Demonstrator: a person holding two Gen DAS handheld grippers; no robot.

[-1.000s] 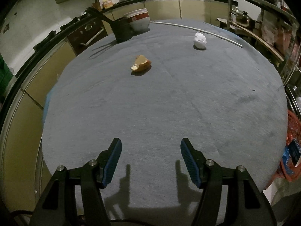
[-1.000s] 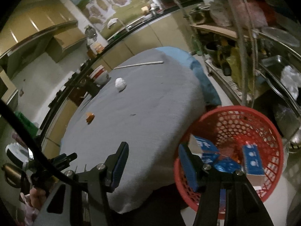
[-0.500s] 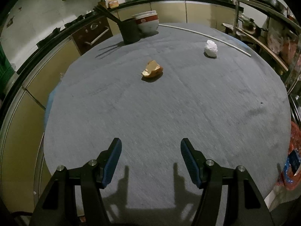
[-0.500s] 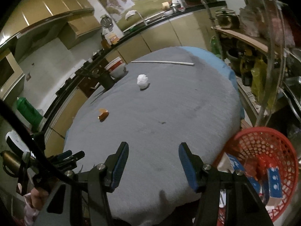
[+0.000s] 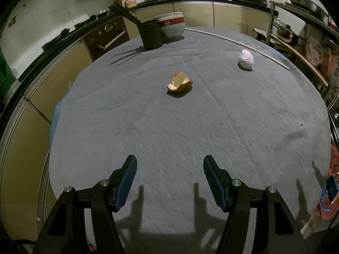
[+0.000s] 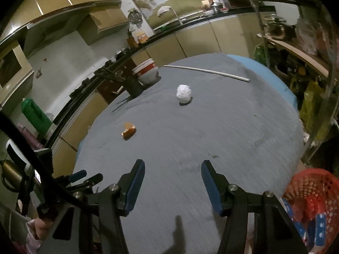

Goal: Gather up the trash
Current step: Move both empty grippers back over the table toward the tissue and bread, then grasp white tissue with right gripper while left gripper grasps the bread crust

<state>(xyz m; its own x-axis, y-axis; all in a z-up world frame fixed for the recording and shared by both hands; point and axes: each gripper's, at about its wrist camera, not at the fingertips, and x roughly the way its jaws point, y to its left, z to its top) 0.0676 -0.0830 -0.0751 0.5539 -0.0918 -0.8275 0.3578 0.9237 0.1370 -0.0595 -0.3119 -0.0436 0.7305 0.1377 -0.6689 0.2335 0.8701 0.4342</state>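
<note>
Both claws empty, jaws spread for a pick: left claw [image 5: 170,180] faces peel [image 5: 179,82] well ahead, right claw [image 6: 173,182] faces tissue [image 6: 184,93] far ahead, basket [image 6: 313,199] beside its right finger.

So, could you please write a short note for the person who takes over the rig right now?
Left claw: open, empty, above the near edge of the grey table.
Right claw: open, empty, also over the near edge.
On the table: an orange peel near the middle and a crumpled white paper ball farther back to the right.
The red basket, beside the table at the right, already holds some blue and white packaging.
Left to do: pick up the peel and the paper ball and drop them into the basket.
</note>
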